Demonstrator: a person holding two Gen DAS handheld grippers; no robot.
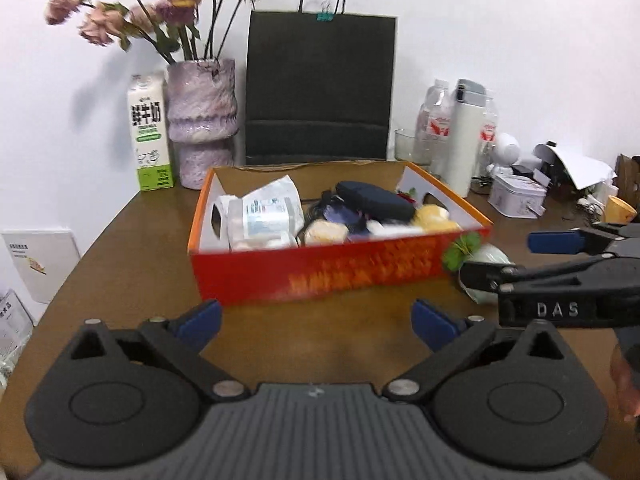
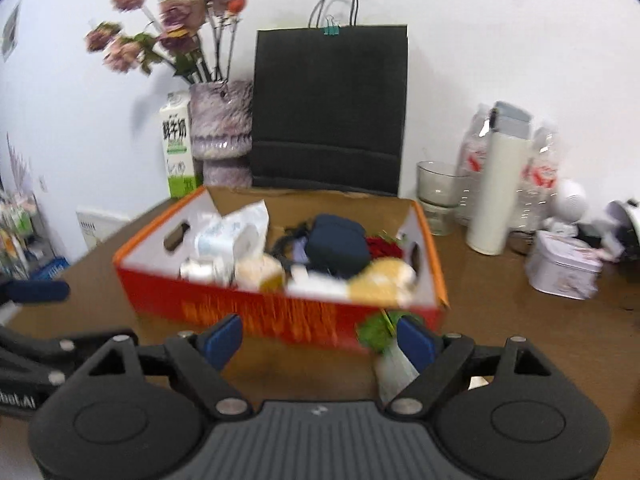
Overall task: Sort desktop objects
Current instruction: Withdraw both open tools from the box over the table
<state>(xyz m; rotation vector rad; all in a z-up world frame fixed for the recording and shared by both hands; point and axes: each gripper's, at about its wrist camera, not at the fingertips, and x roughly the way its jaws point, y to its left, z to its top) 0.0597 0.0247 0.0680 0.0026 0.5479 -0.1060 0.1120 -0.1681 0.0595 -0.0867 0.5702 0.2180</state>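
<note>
A red-orange cardboard box (image 1: 320,272) sits mid-table and holds white packets, a dark blue case (image 1: 374,200), yellow round items and cables. It also shows in the right wrist view (image 2: 248,312). My left gripper (image 1: 316,322) is open and empty, just in front of the box. My right gripper (image 2: 320,340) is open in front of the box's near right corner, with a pale green-white cup with green leaves (image 2: 386,344) beside its right finger. In the left wrist view the right gripper (image 1: 516,256) reaches in from the right, next to that cup (image 1: 484,264).
A black paper bag (image 1: 320,88), a purple vase with dried flowers (image 1: 202,120) and a milk carton (image 1: 150,132) stand behind the box. At the right are a glass bowl (image 2: 438,188), a white flask (image 2: 496,196), bottles and a small tin (image 2: 562,268).
</note>
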